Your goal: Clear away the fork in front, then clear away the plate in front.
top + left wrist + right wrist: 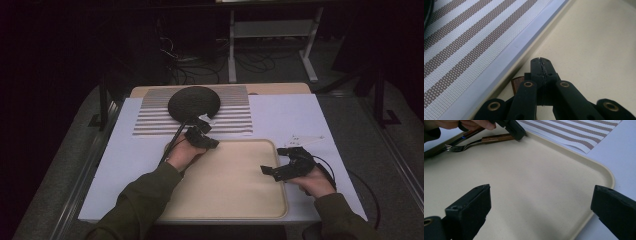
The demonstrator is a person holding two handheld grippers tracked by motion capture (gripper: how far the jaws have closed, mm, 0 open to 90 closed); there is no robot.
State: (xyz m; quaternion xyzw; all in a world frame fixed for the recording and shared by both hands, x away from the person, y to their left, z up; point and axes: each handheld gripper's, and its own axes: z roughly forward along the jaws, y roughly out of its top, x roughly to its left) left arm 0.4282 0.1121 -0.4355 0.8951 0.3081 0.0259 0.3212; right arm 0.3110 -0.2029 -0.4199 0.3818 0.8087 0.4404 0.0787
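Our left gripper [515, 131], jaws pressed together on the fork's [471, 143] wooden handle, should lift level clear of the tray [544, 182]; right gripper [541, 212] waits spread.

Worktop [300, 112]: pale lavender-white rectangular surface. Landmark: cream rectangular plastic tray [250, 200] with rounded corners, lying flat at near middle edge of worktop. Brown-and-white striped woven placemat [235, 117] lies flat just beyond tray's far edge, toward far left. Small white flat triangular piece [302, 140] lies just past tray's far right corner.
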